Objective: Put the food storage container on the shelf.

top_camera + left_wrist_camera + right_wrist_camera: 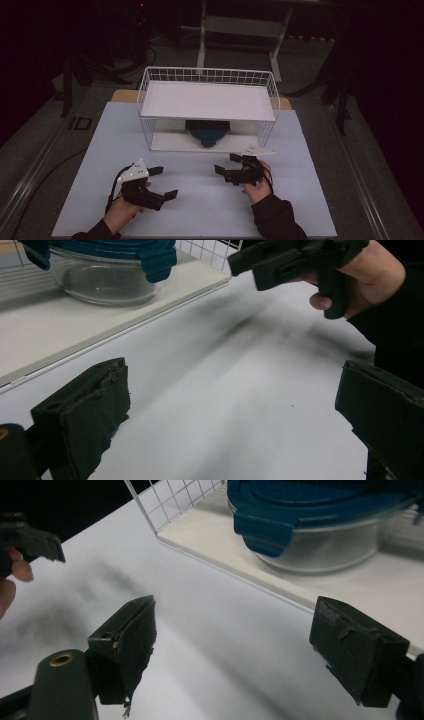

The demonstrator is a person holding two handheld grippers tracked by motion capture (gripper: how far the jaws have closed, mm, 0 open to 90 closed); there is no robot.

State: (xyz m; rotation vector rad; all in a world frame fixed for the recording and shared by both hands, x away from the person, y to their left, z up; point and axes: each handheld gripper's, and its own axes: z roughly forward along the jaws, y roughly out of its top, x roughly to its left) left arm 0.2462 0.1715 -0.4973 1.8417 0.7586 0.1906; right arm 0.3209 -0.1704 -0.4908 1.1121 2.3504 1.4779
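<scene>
Resting on the rack's lower shelf [165, 141], glass container [320, 540] just beyond the gaping, empty right tool [232, 645].

A clear glass container [320, 540] with a blue clip-lock lid [310, 502] stands upright on the lower shelf of the white wire rack [150, 85]. The lid sits on top, its clips hanging down the sides. The container is centred under the upper shelf, just behind the front edge.

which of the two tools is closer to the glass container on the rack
The right tool. It sits just in front of the wire rack's lower shelf, where the blue-lidded glass container stands; the left tool is farther back and off to the left.
</scene>
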